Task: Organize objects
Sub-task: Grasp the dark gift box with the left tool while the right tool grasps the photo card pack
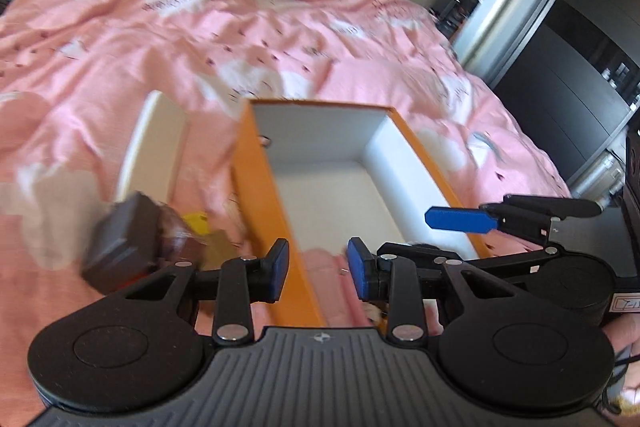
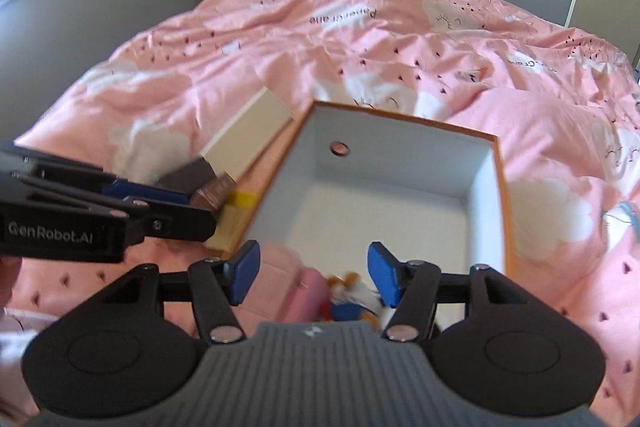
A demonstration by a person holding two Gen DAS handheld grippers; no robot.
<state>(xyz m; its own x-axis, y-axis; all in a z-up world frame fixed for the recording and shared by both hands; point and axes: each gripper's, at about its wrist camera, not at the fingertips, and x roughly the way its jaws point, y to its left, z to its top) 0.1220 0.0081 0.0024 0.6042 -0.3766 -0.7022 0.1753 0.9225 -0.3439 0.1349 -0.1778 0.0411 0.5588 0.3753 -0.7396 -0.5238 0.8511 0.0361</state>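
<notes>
In the left wrist view, our left claw point(image 1: 318, 269) has its jaws drawn close together with nothing between them. It hovers over the near left wall of the orange box point(image 1: 260, 187), which sits at centre frame on the pink bed point(image 1: 120, 47). The box's mouth faces up and its long axis runs from bottom centre towards the top. A blurred dark block point(image 1: 120, 243) lies at lower left.

In the right wrist view, our right claw point(image 2: 312, 275) stands open and empty above a blurred plush toy point(image 2: 352, 297) at bottom centre. We cannot tell whether the toy is inside the box. To do the next step well, we judge, go for the block from above and clear the box's rim before lowering.
</notes>
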